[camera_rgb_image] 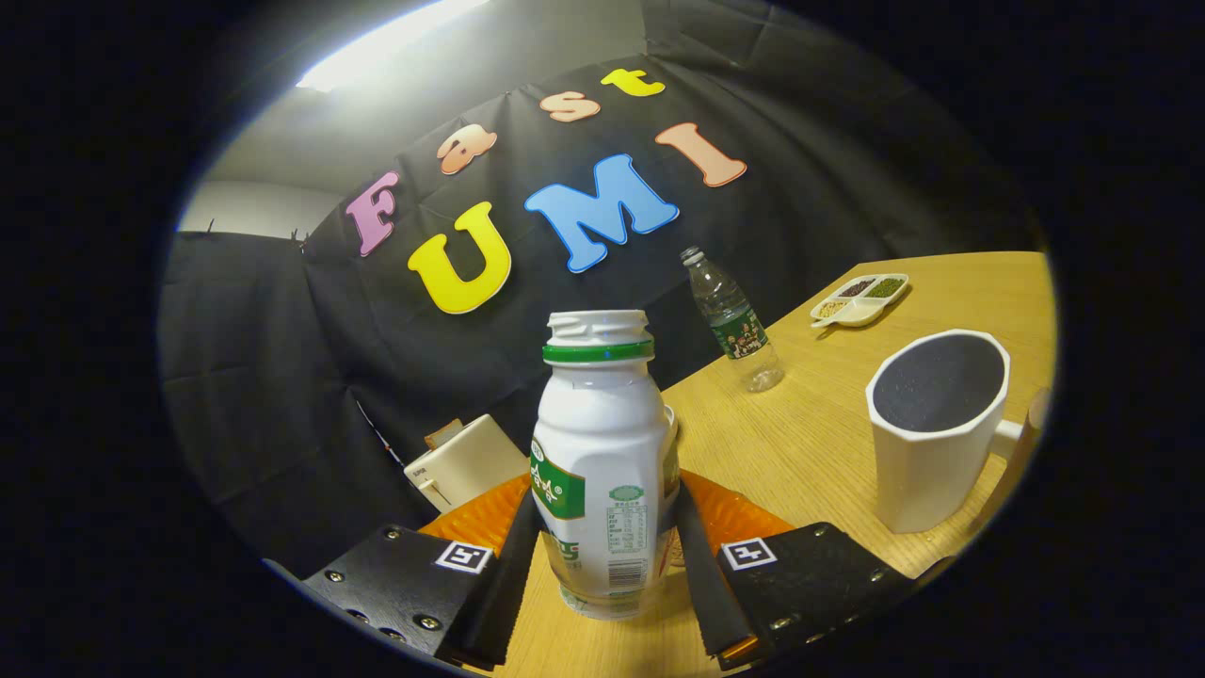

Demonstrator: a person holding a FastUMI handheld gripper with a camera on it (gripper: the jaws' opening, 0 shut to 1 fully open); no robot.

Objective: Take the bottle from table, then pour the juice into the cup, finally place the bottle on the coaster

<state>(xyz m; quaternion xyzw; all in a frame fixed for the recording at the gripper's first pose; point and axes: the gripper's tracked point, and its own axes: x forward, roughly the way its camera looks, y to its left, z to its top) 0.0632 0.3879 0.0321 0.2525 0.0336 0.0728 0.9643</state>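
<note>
Tongs-mounted [602, 589] fisheye, low, tilted, facing forward

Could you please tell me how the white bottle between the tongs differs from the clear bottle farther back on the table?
The white bottle is opaque and squat with a green neck ring; the clear bottle is see-through and slim with a dark green label. The white bottle sits between the tongs, both fingers pressing its sides; the clear bottle stands free, beyond them. Both are uncapped.

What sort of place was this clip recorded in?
Probably a staged recording booth, not a real kitchen: a black cloth wall hangs behind a wooden table set with props, including a white cup and a water bottle. The gripper is shut on a white juice bottle.
</note>
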